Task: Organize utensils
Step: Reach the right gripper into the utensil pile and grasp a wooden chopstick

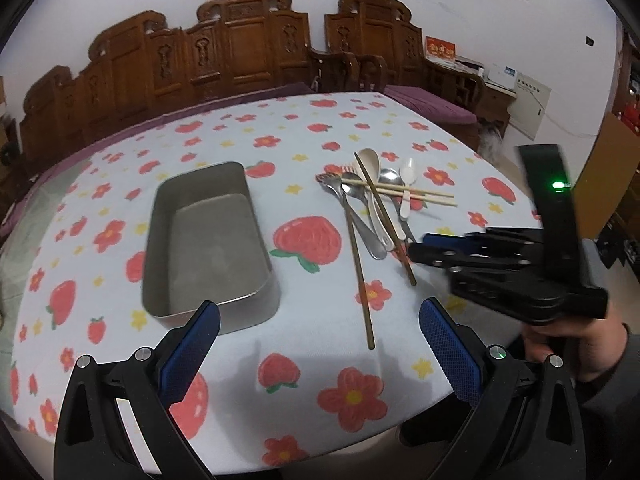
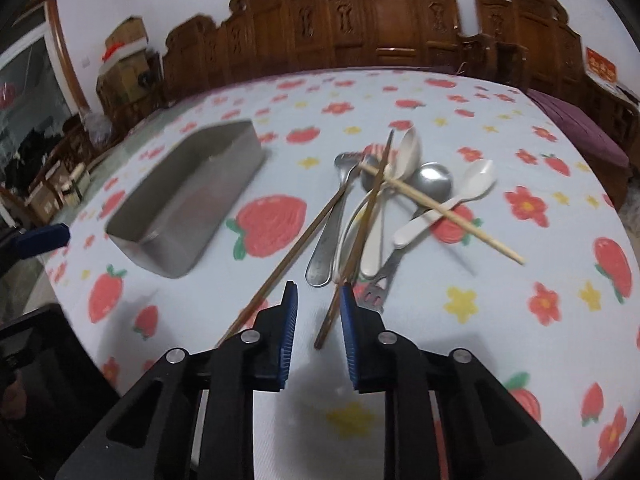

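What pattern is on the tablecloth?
The tablecloth is pale with red strawberries, red flowers and small yellow flowers; the left wrist view shows it best.

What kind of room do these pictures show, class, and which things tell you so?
Probably a living or dining room in a home: a carved wooden bench along the wall, a table under a strawberry-print tablecloth, and loose spoons and chopsticks beside a metal tray.

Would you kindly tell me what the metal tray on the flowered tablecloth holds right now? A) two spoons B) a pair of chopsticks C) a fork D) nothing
D: the metal tray shows only its bare floor, while the spoons, fork and chopsticks lie in a pile on the cloth beside it.
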A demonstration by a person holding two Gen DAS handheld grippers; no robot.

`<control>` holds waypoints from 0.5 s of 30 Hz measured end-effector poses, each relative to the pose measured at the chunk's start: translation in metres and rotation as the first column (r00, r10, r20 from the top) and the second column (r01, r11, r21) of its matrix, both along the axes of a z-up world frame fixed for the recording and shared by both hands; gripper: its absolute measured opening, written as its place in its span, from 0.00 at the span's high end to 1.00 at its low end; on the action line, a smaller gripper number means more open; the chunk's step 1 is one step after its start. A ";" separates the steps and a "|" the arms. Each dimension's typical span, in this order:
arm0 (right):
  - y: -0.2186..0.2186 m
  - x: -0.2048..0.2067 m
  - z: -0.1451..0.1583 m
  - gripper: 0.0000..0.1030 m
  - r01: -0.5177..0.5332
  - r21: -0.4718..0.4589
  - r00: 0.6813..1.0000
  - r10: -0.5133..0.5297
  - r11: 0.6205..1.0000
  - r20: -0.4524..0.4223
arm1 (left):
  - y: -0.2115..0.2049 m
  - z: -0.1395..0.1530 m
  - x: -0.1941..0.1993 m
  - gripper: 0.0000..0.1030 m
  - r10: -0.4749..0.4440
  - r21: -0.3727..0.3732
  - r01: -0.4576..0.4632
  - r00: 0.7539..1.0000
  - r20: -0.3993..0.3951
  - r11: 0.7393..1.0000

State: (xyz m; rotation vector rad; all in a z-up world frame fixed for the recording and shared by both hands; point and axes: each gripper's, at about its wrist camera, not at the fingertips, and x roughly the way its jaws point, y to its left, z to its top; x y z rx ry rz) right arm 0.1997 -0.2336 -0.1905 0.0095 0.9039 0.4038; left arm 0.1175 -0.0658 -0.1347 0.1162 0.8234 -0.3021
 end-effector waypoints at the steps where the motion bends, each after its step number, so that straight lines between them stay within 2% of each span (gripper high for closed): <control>1: 0.003 0.004 -0.005 0.78 -0.004 -0.014 1.000 0.004 1.000 -0.009 | 0.000 -0.003 0.002 0.08 -0.002 0.002 0.002 1.000 -0.002 1.000; 6: 0.009 0.011 -0.024 0.85 -0.008 -0.057 0.999 0.005 0.998 -0.047 | 0.000 -0.014 0.007 0.20 -0.012 0.006 0.012 1.000 -0.025 1.000; 10: 0.011 0.011 -0.025 0.88 0.000 -0.101 0.999 -0.004 0.995 -0.035 | 0.003 -0.022 0.009 0.28 -0.011 -0.009 0.011 0.999 -0.051 1.000; 15: 0.001 0.006 -0.021 0.94 0.026 -0.088 0.999 -0.029 0.996 -0.033 | -0.001 -0.026 0.011 0.39 -0.033 -0.020 0.032 0.997 -0.071 0.999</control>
